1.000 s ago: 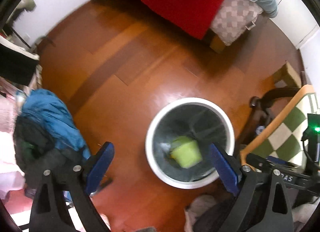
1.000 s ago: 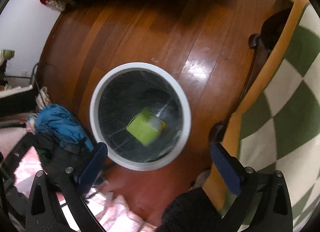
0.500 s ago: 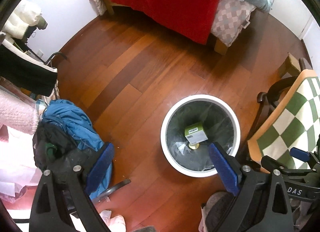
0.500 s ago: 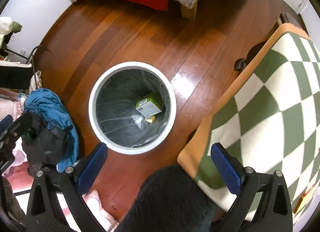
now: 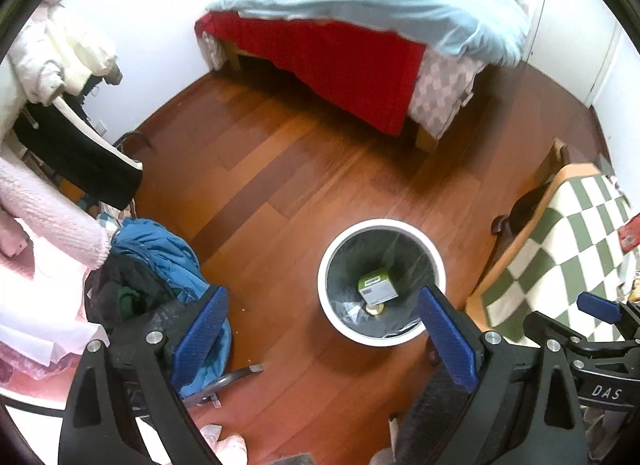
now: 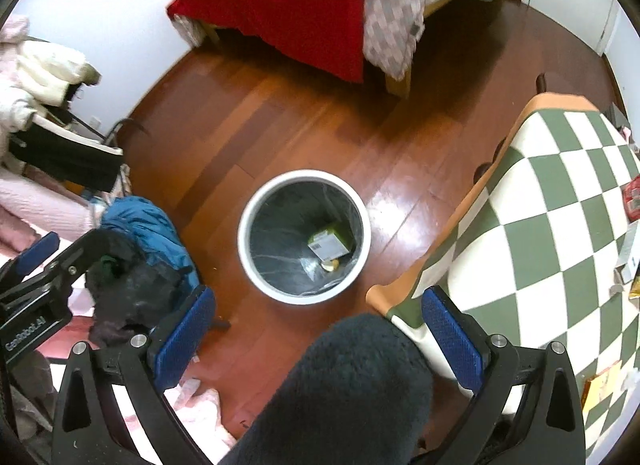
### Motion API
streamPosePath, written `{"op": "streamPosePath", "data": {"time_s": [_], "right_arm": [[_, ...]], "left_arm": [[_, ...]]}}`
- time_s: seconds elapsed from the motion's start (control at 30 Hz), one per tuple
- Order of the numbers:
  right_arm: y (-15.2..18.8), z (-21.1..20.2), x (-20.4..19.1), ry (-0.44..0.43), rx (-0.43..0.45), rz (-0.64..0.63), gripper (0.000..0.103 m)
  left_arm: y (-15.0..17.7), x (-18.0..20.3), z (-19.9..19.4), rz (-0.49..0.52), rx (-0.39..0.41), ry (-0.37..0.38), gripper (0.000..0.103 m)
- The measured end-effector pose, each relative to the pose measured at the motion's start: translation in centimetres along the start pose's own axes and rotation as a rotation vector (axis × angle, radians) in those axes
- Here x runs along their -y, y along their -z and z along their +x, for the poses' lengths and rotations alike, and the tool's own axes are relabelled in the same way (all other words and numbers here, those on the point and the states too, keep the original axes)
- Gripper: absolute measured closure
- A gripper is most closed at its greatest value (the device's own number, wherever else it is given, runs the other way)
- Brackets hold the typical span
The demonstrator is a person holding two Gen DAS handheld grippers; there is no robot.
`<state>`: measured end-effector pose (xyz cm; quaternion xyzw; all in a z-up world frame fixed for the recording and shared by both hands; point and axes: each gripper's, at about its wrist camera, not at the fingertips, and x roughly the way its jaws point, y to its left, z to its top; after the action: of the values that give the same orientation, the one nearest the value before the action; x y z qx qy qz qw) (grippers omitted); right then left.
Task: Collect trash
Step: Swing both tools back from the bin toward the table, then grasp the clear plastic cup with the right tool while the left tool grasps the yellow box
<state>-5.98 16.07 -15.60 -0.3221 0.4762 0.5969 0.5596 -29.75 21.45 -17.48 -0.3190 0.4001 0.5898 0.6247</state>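
1. This is a bedroom in a home.
2. A bed (image 5: 360,49) with a red sheet and blue blanket stands by the wall.
3. Clothes (image 5: 156,265) lie piled on the wooden floor (image 5: 280,169).
4. A white trash bin (image 6: 303,237) stands near a checkered table (image 6: 560,225).

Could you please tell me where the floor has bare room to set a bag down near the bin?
The widest bare floor lies between the white bin and the bed. A narrower strip runs between the bin and the checked table. It is crowded to the bin's left, where the blue clothes pile spreads.
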Motion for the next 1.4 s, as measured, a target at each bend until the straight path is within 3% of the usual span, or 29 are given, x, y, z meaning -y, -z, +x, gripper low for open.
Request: {"op": "streamPosePath", "data": {"time_s": [0.2,0.3,0.43,0.53,0.57,0.73,0.93,1.0,1.07,1.23,1.33,1.4], "right_arm": [[1.7,-6.5,1.2,-0.102,0.111,0.039,0.000],[2.9,-9.4,3.0,-0.160,0.154,0.095,0.000],[5.6,-12.6,7.4,-0.159,0.198,0.180,0.000],[8.5,-14.2,12.9,-0.106,0.220,0.281,0.000],[9.5,-14.6,14.9,-0.082,0.223,0.320,0.000],[15.6,-15.7,26.5,0.062,0.218,0.525,0.000],[23.0,-15.4,40.9,0.234,0.182,0.747,0.001],[24.9,-14.7,45.0,0.263,0.152,0.791,0.010],[25.7,-13.9,47.0,0.270,0.139,0.816,0.022],[26.8,-11.7,51.1,0.272,0.132,0.850,0.025],[26.6,-10.5,52.3,0.237,0.150,0.856,0.031],[26.2,-9.7,52.5,0.229,0.162,0.847,0.042]], "left_arm": [[0.7,1.4,-5.2,-0.007,0.080,-0.010,0.006],[1.1,2.8,-7.4,0.005,0.115,0.020,0.006],[1.4,6.3,-8.9,0.062,0.153,0.040,0.006],[1.7,10.4,-8.9,0.123,0.183,0.087,0.006],[1.7,12.3,-8.6,0.154,0.177,0.104,0.001],[3.9,23.6,-5.2,0.313,0.094,0.189,0.000],[8.2,36.4,0.7,0.503,-0.020,0.183,0.000],[9.7,39.8,2.9,0.566,-0.073,0.172,0.000],[11.0,42.0,4.1,0.609,-0.105,0.166,0.000],[12.7,45.1,5.2,0.662,-0.126,0.151,0.000],[13.1,45.8,5.1,0.682,-0.129,0.151,0.000],[13.5,46.2,4.4,0.703,-0.121,0.162,0.000]]}}
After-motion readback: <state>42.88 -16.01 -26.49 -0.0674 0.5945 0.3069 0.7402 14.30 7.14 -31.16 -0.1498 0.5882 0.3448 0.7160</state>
